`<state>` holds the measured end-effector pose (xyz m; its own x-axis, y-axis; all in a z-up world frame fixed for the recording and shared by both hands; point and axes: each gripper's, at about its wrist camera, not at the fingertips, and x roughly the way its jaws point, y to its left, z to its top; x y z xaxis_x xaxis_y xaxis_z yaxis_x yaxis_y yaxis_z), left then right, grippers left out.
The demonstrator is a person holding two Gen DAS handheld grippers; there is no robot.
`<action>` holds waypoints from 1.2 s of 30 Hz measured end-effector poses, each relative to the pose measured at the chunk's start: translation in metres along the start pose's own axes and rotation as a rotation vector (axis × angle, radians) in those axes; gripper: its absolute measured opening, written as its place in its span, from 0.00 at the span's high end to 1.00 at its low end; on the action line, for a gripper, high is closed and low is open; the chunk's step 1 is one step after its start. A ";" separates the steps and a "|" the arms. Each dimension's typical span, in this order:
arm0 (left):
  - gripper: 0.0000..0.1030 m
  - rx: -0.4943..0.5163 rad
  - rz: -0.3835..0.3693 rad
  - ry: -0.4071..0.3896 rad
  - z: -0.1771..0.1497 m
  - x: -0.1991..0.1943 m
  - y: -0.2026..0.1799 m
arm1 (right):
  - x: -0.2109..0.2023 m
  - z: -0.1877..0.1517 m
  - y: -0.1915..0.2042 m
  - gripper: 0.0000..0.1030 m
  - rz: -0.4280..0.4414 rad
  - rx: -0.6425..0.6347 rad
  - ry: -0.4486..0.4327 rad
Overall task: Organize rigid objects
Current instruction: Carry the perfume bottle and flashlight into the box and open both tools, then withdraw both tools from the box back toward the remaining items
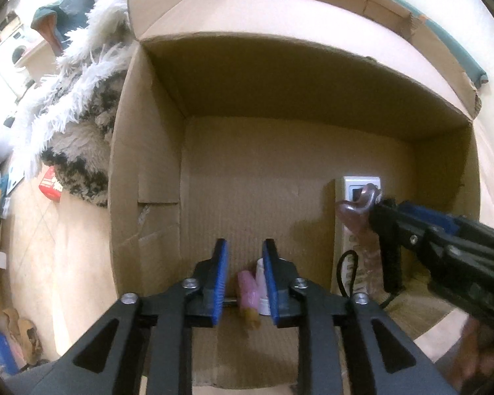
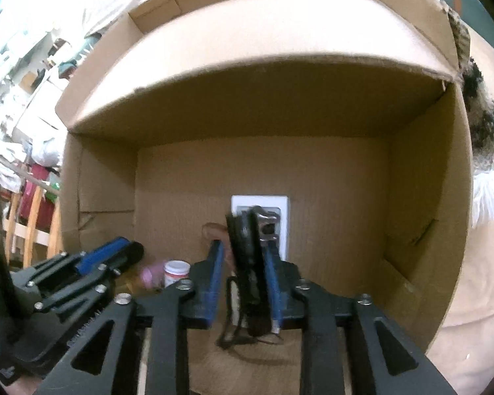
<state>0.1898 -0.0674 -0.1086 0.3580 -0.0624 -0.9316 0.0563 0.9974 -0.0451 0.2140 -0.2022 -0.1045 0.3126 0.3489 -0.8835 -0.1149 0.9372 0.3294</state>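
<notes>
A large open cardboard box lies in front of both grippers. My left gripper is open and empty inside it, above a pink tube and a small white jar on the box floor. My right gripper holds a dark brush-like object with a brownish translucent handle between its fingers, over a white power strip with a black cord. In the left wrist view the right gripper enters from the right. The jar also shows in the right wrist view.
A shaggy white and grey rug lies left of the box. A red packet lies on the tan floor. Wooden furniture and clutter stand at the far left.
</notes>
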 end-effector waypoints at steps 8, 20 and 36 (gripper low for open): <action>0.35 -0.019 -0.001 -0.054 0.001 -0.019 0.001 | -0.015 0.004 0.004 0.19 0.068 0.008 -0.058; 0.35 -0.067 -0.014 -0.046 0.002 -0.021 0.027 | -0.023 0.006 0.004 0.10 0.082 0.017 -0.094; 0.35 -0.205 -0.054 -0.033 -0.019 -0.068 0.044 | -0.079 -0.023 0.000 0.10 0.056 0.005 -0.164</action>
<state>0.1502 -0.0183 -0.0536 0.3903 -0.1134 -0.9137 -0.1134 0.9789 -0.1700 0.1679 -0.2295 -0.0419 0.4558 0.3948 -0.7977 -0.1315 0.9163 0.3784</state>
